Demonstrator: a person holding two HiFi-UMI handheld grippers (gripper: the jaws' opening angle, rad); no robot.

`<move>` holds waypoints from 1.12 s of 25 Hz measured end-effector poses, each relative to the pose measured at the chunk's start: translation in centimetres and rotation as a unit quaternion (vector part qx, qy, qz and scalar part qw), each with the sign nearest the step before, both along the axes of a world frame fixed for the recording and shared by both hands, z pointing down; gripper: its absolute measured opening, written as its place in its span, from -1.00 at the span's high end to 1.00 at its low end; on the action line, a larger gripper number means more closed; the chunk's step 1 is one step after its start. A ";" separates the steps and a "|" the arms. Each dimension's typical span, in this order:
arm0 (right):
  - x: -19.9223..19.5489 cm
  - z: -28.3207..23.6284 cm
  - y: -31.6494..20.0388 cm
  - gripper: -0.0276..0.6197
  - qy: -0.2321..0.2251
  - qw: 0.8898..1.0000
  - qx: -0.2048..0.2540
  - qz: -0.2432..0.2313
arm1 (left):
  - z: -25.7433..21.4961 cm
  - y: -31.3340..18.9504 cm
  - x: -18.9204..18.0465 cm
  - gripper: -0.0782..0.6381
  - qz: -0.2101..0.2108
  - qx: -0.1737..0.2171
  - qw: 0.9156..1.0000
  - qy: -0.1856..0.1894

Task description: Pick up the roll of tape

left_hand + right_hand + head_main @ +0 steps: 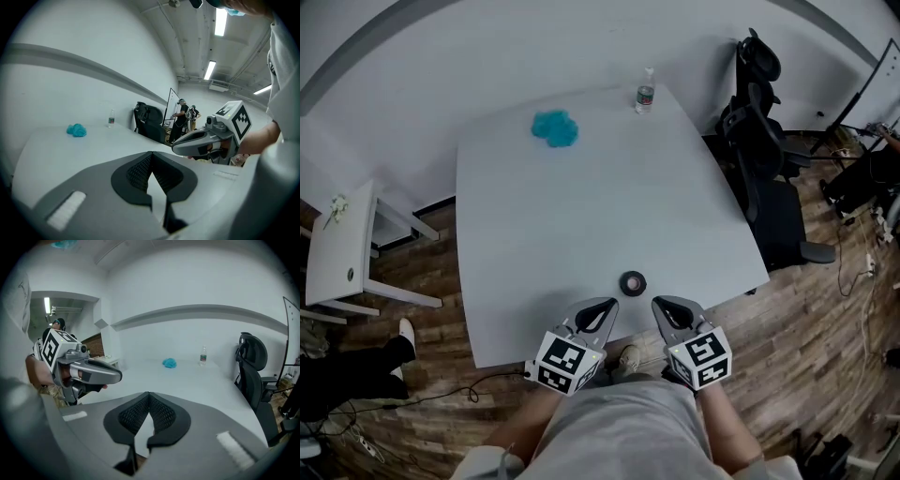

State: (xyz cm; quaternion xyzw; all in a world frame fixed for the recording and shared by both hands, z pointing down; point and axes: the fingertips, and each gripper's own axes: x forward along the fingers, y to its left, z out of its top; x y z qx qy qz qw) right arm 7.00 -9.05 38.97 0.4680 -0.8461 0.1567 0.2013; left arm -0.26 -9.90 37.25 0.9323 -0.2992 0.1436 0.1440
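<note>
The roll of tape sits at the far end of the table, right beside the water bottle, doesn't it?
No. The roll of tape lies by the near edge of the table, far from the water bottle, which stands at the far end. The head view shows this.

Black tape roll (633,282), white table (581,216), teal cloth (555,128), brown wood-grain floor (825,309).

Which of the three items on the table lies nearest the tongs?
The roll of tape, a dark ring by the near edge, ahead of the left tongs and right tongs; the blue clump and bottle sit far across.
</note>
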 end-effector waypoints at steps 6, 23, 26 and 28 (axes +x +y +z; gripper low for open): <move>1.2 1.3 -1.2 0.89 -0.002 1.000 -0.015 0.000 | 0.9 -1.2 0.3 0.73 -0.008 -0.002 1.000 -0.012; 1.9 4.0 -3.8 0.89 -0.007 0.999 -0.042 -0.012 | 2.9 -3.4 0.8 0.73 -0.018 -0.028 0.999 -0.021; 2.0 4.4 -4.2 0.89 -0.007 0.999 -0.046 -0.014 | 3.3 -3.7 1.0 0.73 -0.018 -0.031 0.999 -0.022; 2.0 4.5 -4.3 0.89 -0.007 0.999 -0.047 -0.016 | 3.6 -3.8 1.0 0.73 -0.017 -0.035 0.999 -0.022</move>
